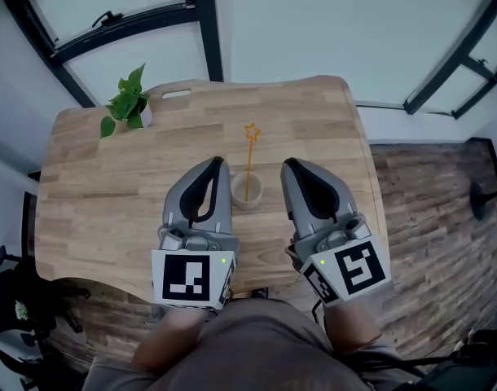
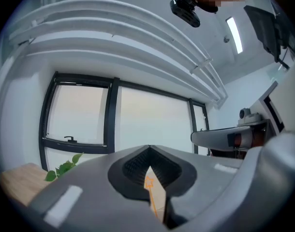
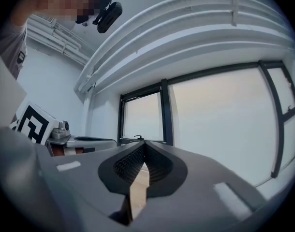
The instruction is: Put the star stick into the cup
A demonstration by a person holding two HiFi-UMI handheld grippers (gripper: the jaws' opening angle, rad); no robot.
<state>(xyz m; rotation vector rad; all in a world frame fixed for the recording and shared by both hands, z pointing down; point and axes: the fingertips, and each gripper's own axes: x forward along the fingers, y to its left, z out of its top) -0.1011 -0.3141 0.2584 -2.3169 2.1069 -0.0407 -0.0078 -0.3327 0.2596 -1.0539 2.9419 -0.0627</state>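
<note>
Star stick [image 1: 249, 163] stood near-upright in the cup [image 1: 247, 205], which we located between left gripper [image 1: 218, 162] and right gripper [image 1: 288, 163], both closed, empty, equally near.

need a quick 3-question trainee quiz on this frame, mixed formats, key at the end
1. True or false: the thin orange star-topped stick stands in the small beige cup on the pale wooden table.
2. Multiple choice: the left tongs and right tongs are A) both shut, holding nothing; B) both wide open; C) left shut on the stick, right open.
3. Fill in: the small green leafy plant sits near the table's far ____ corner (the person's side).

Key: 1 true; 2 A; 3 left.
</note>
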